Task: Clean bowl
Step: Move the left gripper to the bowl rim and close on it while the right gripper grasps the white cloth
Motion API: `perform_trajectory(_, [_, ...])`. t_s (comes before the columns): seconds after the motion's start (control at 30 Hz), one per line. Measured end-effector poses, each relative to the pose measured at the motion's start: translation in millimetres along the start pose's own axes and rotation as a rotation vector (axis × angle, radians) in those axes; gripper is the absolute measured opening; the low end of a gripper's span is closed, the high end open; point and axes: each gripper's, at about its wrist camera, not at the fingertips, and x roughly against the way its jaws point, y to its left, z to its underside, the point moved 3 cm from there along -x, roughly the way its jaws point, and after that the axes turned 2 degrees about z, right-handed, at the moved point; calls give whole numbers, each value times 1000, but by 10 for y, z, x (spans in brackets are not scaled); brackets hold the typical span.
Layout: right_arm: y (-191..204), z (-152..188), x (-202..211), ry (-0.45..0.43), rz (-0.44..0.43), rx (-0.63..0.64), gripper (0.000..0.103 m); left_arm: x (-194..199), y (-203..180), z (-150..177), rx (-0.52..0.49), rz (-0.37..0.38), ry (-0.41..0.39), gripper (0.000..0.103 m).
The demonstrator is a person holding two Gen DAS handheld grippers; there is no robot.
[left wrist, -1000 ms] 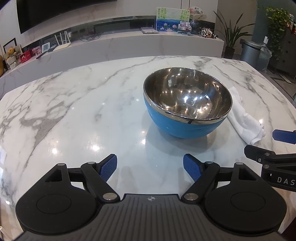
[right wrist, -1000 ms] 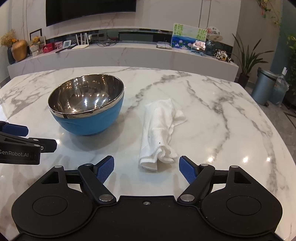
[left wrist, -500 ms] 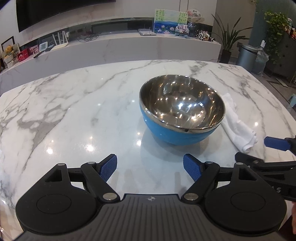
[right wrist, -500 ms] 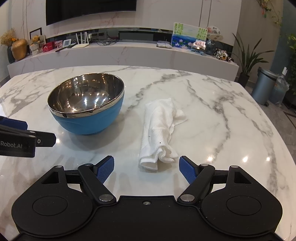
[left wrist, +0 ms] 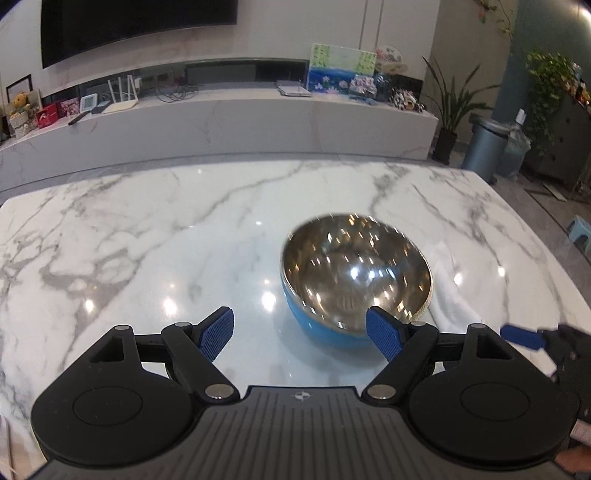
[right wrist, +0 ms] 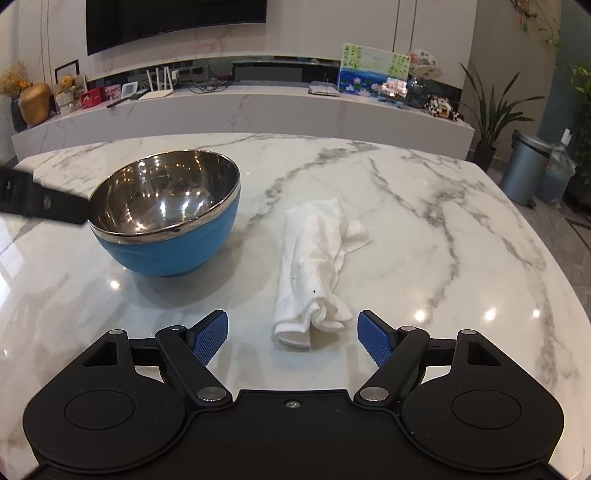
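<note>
While both claws gape, bowl (right wrist: 166,214) upright, towel (right wrist: 314,258) beside it.

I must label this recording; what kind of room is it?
Probably a home living room: a dark wall-mounted television, a long white marble media shelf and a white marble table.

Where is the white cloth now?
The white cloth lies on the marble table, right of the blue bowl, just ahead of the open right gripper.
</note>
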Motion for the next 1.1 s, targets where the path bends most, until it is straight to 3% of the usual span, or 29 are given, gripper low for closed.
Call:
perform_trajectory(0.3, [38,-12,-79,-1,4,12,76,-286,144,-182,30,-12,59,78])
perform_trajectory(0.6, [60,-13,-165,17,9,26,76,-492,250,-126,78,26,108,74])
perform_trajectory(0.9, [42,-11,-204,28,14,21,76,-599,245,-85,75,49,147,51])
perform_trajectory(1.1, [16,-33,-174,9,19,19,75,-580,178,-103,57,79,136,29])
